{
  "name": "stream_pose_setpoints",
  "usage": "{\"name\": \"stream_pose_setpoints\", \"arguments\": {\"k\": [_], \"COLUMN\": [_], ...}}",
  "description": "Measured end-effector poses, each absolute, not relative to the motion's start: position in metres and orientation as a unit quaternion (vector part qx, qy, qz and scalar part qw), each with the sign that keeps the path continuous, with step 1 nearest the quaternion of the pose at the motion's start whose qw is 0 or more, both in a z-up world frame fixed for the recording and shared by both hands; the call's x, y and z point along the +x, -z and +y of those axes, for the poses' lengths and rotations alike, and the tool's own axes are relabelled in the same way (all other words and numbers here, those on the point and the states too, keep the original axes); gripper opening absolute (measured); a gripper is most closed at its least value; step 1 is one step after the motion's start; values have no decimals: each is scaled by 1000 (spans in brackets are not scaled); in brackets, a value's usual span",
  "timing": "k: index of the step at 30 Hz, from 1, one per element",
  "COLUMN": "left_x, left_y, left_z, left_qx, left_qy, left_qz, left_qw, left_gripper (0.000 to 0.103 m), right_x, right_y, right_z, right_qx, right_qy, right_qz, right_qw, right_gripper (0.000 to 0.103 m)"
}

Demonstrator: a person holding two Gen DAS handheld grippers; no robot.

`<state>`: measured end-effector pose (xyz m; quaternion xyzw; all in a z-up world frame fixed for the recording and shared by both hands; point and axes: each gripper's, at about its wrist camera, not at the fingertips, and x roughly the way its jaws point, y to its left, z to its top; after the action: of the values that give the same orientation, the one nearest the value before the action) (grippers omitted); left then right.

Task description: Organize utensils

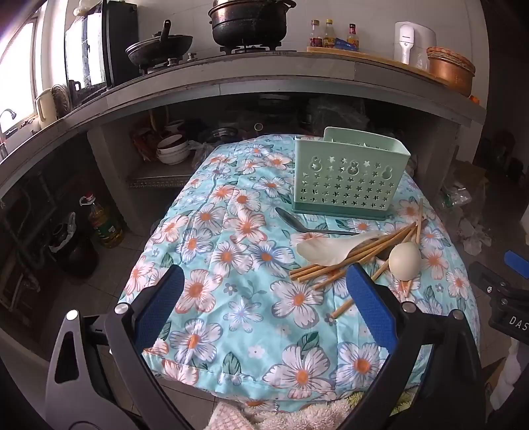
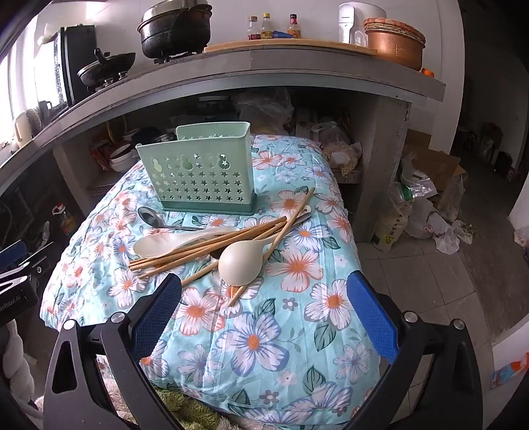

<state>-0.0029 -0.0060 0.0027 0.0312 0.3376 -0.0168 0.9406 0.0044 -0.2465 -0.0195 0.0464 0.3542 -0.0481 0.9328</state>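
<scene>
Both the left gripper and the right gripper hang spread wide with nothing between the pads, tilted down over the flowered cloth. By my reading no sorting has begun. The chopsticks, two white spoons and a metal spoon lie in a tangled heap just ahead of the right gripper (off to the right for the left one). Behind them stands the green holder, apparently empty. Next comes picking one piece cleanly off the heap.

Grey concrete counter arcs across the top, bright window upper left, white tiled wall behind, pale tiled floor lower right.
</scene>
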Motion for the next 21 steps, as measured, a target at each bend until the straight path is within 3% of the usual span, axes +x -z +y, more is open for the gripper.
{"name": "stream_pose_setpoints", "arguments": {"k": [21], "left_x": [-2], "left_y": [2], "left_z": [-4], "left_qx": [30], "left_qy": [18], "left_qz": [341], "left_qw": [939], "left_gripper": [95], "right_x": [4], "right_y": [21], "right_z": [-246], "right_qx": [46], "right_qy": [48], "right_qz": [355], "right_qw": [933], "right_gripper": [98]}}
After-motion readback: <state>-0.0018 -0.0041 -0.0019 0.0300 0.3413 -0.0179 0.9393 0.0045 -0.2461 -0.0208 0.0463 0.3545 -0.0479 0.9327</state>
